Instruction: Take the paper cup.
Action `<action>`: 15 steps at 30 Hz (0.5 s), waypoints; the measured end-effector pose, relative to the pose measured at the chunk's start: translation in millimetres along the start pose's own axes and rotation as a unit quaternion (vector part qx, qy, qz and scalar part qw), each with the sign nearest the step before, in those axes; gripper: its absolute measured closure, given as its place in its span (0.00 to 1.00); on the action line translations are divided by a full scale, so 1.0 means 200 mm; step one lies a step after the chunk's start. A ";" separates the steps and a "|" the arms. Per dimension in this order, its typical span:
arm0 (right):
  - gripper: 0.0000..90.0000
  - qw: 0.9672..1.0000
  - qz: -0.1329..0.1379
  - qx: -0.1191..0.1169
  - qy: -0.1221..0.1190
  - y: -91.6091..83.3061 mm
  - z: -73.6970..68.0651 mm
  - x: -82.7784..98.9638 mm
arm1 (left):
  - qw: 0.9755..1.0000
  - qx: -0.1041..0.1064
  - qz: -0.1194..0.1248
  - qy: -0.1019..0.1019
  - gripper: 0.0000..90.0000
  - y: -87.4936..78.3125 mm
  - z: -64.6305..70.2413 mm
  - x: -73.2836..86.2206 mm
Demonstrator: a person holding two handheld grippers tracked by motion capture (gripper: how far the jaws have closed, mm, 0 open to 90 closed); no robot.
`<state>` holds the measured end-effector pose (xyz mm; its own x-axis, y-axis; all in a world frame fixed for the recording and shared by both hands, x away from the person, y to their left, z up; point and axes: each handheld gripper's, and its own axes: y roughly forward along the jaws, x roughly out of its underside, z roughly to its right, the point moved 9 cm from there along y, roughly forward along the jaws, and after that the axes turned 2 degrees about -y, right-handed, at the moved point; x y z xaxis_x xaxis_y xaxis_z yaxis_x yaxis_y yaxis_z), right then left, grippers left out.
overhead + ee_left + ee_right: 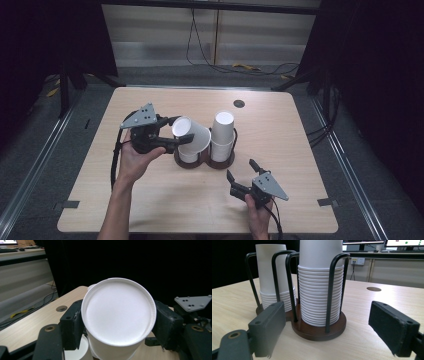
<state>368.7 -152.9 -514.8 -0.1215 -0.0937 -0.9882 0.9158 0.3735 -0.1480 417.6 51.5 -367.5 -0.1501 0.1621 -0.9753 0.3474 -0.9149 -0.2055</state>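
The cup (191, 135) lies tilted between the fingers (71, 327) of the left gripper (172, 134), above the left stack (188, 155) in the cup holder (205, 161). The right stack (222, 135) stands just beyond those fingers. The right gripper (241, 170) rests on the desk (290, 150), its fingers spread toward the holder, apart from it.

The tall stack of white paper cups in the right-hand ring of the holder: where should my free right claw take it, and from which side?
Grip the top white paper cup by its bare side wall above the black wire uprights, which block the nested rims lower down. Come level from the person's side, where the open right claw already faces it, one jaw on each side. That is probably the cleanest approach.
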 end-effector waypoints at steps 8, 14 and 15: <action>0.15 1.000 -0.006 -0.022 0.006 0.01 -0.01 0.00 | 1.000 0.011 -0.012 0.003 0.38 0.03 0.04 0.08; 0.15 0.998 -0.018 -0.063 0.013 0.01 -0.06 0.01 | 0.999 0.027 -0.016 0.004 0.38 0.05 0.08 0.12; 0.15 0.997 -0.018 -0.069 0.010 0.00 -0.08 0.01 | 0.999 0.031 -0.016 0.004 0.38 0.05 0.08 0.13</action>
<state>363.2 -138.9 -517.1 -0.1622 -0.0914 -0.9825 0.8497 0.4932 -0.1862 402.0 41.1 -392.7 -0.1522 0.1953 -0.9689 0.2845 -0.9301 -0.2321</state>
